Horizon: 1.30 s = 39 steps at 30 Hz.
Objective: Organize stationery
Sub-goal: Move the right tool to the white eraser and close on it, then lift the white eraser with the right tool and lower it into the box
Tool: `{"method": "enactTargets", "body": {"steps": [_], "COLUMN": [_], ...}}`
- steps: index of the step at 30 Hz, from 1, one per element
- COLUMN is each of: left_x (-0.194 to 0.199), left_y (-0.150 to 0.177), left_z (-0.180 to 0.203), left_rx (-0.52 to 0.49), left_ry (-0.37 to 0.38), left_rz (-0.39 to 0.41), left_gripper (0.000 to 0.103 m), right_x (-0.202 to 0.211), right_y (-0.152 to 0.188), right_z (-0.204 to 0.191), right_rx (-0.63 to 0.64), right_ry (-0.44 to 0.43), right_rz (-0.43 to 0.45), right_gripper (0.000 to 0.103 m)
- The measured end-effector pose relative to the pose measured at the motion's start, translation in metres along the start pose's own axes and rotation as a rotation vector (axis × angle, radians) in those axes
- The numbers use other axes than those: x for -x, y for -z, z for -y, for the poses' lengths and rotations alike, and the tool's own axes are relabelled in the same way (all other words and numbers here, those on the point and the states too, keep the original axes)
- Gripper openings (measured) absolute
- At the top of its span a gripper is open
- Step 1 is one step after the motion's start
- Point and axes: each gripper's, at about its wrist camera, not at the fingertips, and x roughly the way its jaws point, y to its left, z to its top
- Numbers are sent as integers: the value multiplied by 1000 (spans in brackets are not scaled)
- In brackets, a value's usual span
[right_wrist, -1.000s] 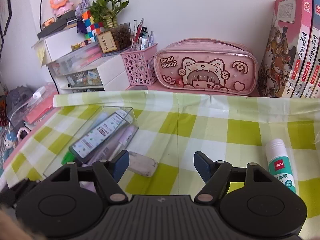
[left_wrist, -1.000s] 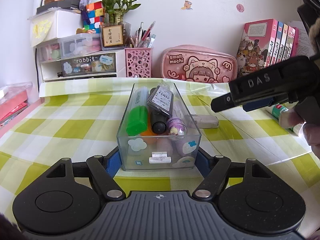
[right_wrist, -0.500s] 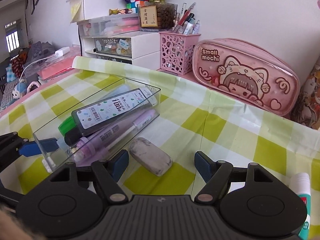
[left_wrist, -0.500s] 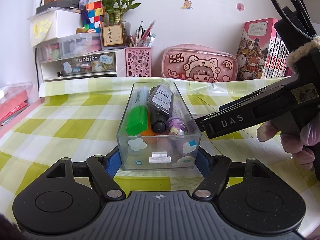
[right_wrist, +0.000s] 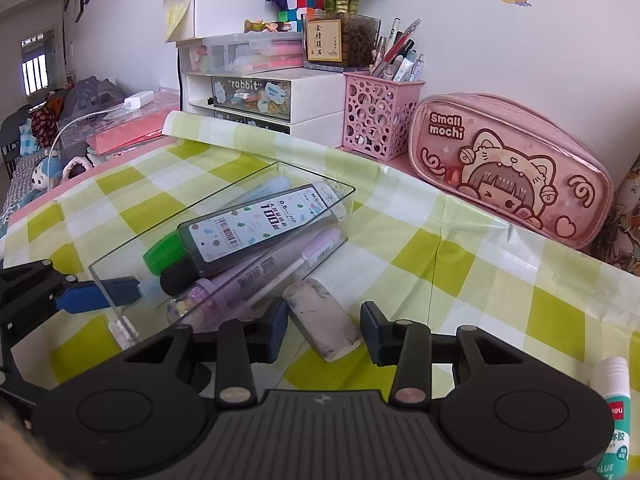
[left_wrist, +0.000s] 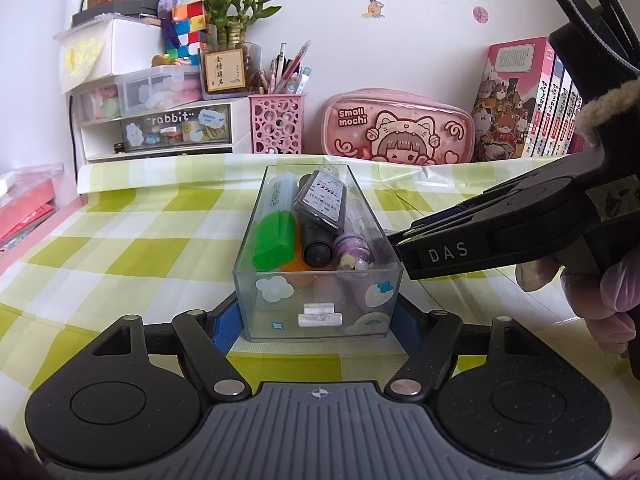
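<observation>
Left wrist view: left gripper (left_wrist: pixel 318 322) is clamped on the clear plastic organizer box (left_wrist: pixel 318 312) at centre frame. Right wrist view has the right gripper (right_wrist: pixel 324 330) spread apart around a grubby white eraser (right_wrist: pixel 322 322) lying on the green checked tablecloth (right_wrist: pixel 460 264), lower centre, just beside the box.

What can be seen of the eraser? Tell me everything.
The eraser is a pale, rounded-edged block, smudged grey with use. It lies flat on the checked cloth, just outside the clear box, close to its wall; whether they touch is unclear. The right gripper has a finger on each side of it, jaws open, not yet closed on it. The left view does not show it.
</observation>
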Motion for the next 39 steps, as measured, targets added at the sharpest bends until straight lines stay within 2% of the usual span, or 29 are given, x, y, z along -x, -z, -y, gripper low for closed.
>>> {"method": "enactTargets", "body": {"steps": [3, 8, 12, 14, 16, 26, 30, 36, 39], "left_x": [0, 0, 0, 0, 0, 0, 0, 0, 0], "left_y": [0, -1, -1, -1, -1, -2, -2, -2, -2], "left_z": [0, -1, -1, -1, -1, -2, -1, -1, -2], "left_rx": [1, 2, 3, 3, 3, 1, 1, 1, 1], "left_ry": [5, 7, 9, 8, 8, 10, 10, 10, 11], "left_rz": [0, 1, 2, 2, 2, 2, 2, 3, 3], "left_gripper": [73, 73, 73, 73, 73, 73, 73, 73, 73], "right_x": [5, 14, 21, 22, 21, 12, 13, 13, 18], "right_y": [2, 11, 17, 19, 19, 12, 12, 7, 3], "right_z": [-1, -4, -5, -1, 4, 3, -2, -4, -3], "right_rx": [-30, -78, -63, -64, -79, -42, -33, -43, -65], "right_ry": [17, 55, 25, 1, -12, 0, -1, 19, 15], "right_rz": [-13, -2, 9, 17, 24, 16, 15, -7, 9], "right_gripper": [31, 29, 29, 31, 41, 43, 29, 28, 28]}}
